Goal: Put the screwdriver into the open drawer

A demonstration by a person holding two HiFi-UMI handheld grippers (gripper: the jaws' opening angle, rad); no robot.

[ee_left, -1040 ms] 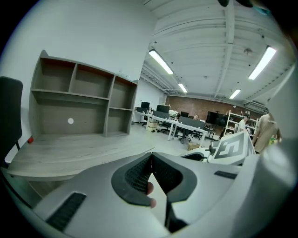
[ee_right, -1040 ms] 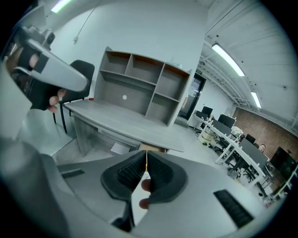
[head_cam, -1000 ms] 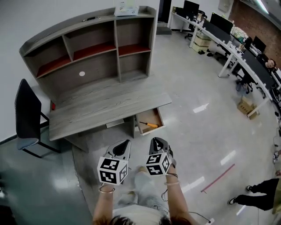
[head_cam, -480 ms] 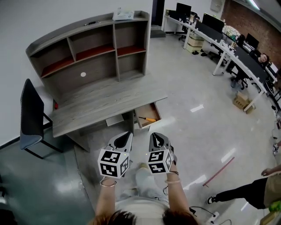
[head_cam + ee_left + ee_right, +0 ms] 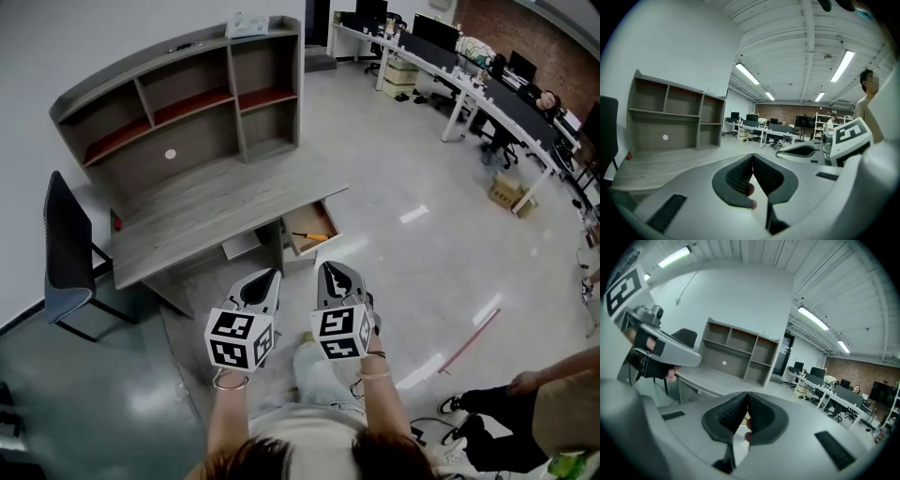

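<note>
In the head view an orange-handled screwdriver (image 5: 319, 236) lies inside the open drawer (image 5: 328, 244) under the right end of the grey desk (image 5: 206, 211). My left gripper (image 5: 266, 277) and right gripper (image 5: 330, 271) are held side by side in front of me, well short of the drawer, both shut with nothing between the jaws. The left gripper view shows its jaws (image 5: 752, 157) closed tip to tip, with the desk and shelf (image 5: 670, 117) beyond. Closed jaws (image 5: 746, 394) also show in the right gripper view, with the left gripper (image 5: 665, 350) at its left.
A curved grey shelf unit (image 5: 178, 89) stands on the desk's back. A black chair (image 5: 66, 248) sits left of the desk. Office desks with monitors (image 5: 469, 84) line the far right. A person's legs (image 5: 506, 403) are at lower right, near a red strip (image 5: 472, 340) on the floor.
My head view has shifted a little, so the desk and drawer sit slightly further left and higher. Both grippers stay shut and side by side. The person at lower right has walked closer.
</note>
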